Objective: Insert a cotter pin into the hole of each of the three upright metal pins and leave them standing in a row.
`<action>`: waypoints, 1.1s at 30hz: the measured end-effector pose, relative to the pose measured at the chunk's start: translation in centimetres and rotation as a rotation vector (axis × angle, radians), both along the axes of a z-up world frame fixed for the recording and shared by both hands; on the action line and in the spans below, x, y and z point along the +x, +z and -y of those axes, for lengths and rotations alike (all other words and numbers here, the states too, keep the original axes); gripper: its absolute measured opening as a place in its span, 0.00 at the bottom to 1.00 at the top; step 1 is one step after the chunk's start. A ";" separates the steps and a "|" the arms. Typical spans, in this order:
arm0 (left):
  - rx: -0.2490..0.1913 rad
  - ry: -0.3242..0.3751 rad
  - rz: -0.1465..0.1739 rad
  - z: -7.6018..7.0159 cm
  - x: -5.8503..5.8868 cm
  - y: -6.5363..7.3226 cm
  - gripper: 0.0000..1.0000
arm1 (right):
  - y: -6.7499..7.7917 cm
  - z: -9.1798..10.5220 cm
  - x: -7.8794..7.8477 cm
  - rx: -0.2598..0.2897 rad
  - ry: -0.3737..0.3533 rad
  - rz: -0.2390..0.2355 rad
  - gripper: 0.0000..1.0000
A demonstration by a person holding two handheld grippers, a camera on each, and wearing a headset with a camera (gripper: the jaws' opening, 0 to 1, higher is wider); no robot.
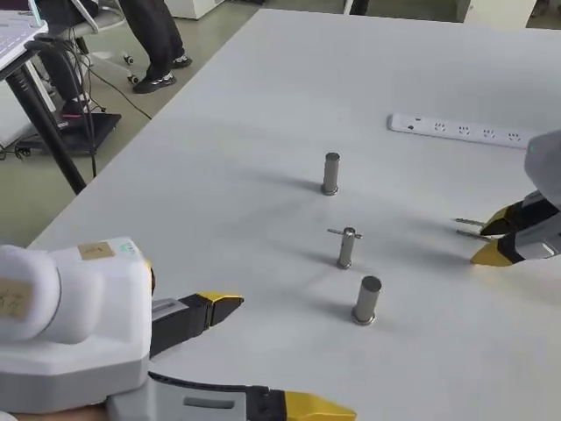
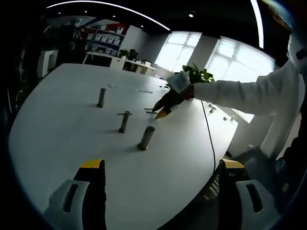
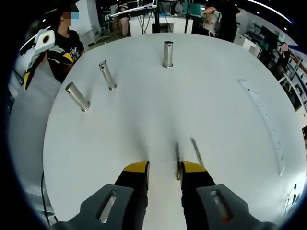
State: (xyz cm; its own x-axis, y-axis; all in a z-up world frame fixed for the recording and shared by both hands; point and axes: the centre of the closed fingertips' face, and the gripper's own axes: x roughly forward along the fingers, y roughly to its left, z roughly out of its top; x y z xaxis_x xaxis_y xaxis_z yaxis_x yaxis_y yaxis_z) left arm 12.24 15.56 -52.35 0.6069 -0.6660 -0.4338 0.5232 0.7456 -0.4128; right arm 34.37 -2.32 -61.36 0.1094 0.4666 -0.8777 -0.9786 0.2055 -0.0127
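no legible text, labels or numbers

Soft, even daylight covers the white table (image 1: pixel 263 219) in the head view. The three metal pins (image 1: pixel 330 174) cast only faint, soft-edged shadows, stretching toward 9 o'clock. Focus holds at centre, while the left gripper (image 1: pixel 285 355), at 7 o'clock, looms slightly soft, its pale housing close to overexposed. The left gripper view is dim and backlit: windows (image 2: pixel 230 60) at 1 o'clock burn out to white, and the tabletop reads grey beneath them. The right gripper view is brighter, its tabletop near glare at centre. Both fisheye views bow straight lines toward their edges, bending the power strip (image 3: pixel 261 120) at 3 o'clock, where detail smears.
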 end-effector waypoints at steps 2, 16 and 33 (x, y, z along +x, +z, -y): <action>0.016 0.010 0.000 -0.2 0.1 -0.2 0.96 | 0.0 -0.2 0.0 -0.019 0.004 0.004 0.20; 0.049 0.045 0.000 -1.0 0.3 -0.4 0.97 | 0.0 0.0 0.2 -0.137 0.072 0.080 0.00; 0.053 0.048 0.054 -0.6 0.1 1.1 0.93 | 0.1 0.2 0.7 -0.163 0.051 0.142 0.00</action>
